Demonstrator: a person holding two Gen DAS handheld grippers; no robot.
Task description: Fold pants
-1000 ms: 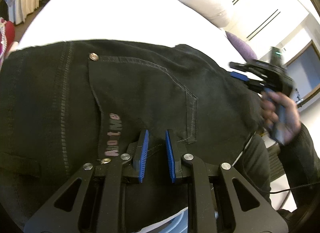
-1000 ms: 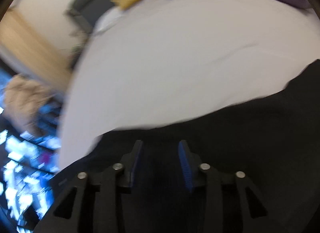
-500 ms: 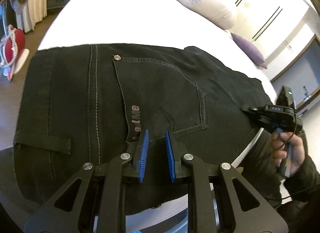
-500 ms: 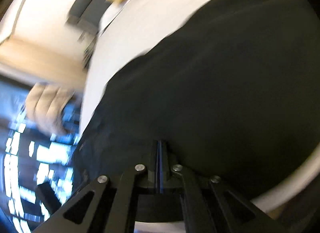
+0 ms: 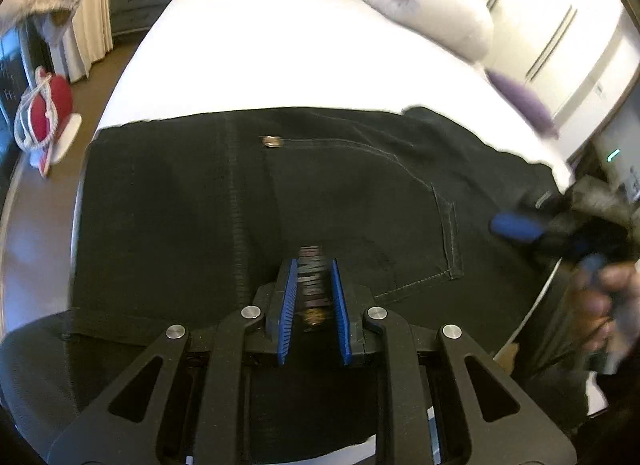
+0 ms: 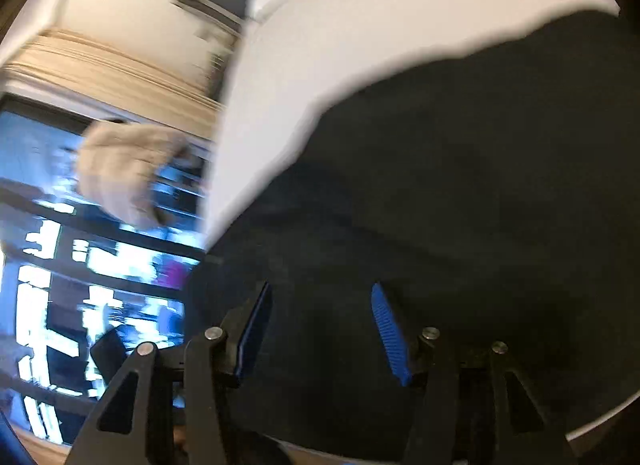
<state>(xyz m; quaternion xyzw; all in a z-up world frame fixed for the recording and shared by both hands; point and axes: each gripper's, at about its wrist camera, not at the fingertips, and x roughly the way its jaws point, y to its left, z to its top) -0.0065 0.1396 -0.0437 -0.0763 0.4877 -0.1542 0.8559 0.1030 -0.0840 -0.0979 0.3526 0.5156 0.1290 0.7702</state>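
Note:
Black jeans (image 5: 340,189) lie folded on the white bed (image 5: 304,49), back pocket and rivet up. My left gripper (image 5: 314,265) hovers over the near edge by the pocket's label patch, its blue pads a little apart with nothing between them. My right gripper (image 5: 516,225) shows blurred at the right end of the jeans, held by a hand. In the right wrist view the right gripper (image 6: 320,291) is open wide over the black cloth (image 6: 460,185), holding nothing. That view is motion-blurred.
Grey and yellow pillows (image 5: 432,5) and a purple cushion (image 5: 520,101) lie at the bed's far and right sides. A red-and-white object (image 5: 44,117) sits on the brown floor at left, near a grey nightstand (image 5: 138,9) and curtains.
The right gripper was shut half a second ago and is now open wide, swinging over the jeans' right end. The left gripper has shifted slightly over the pocket, its gap unchanged.

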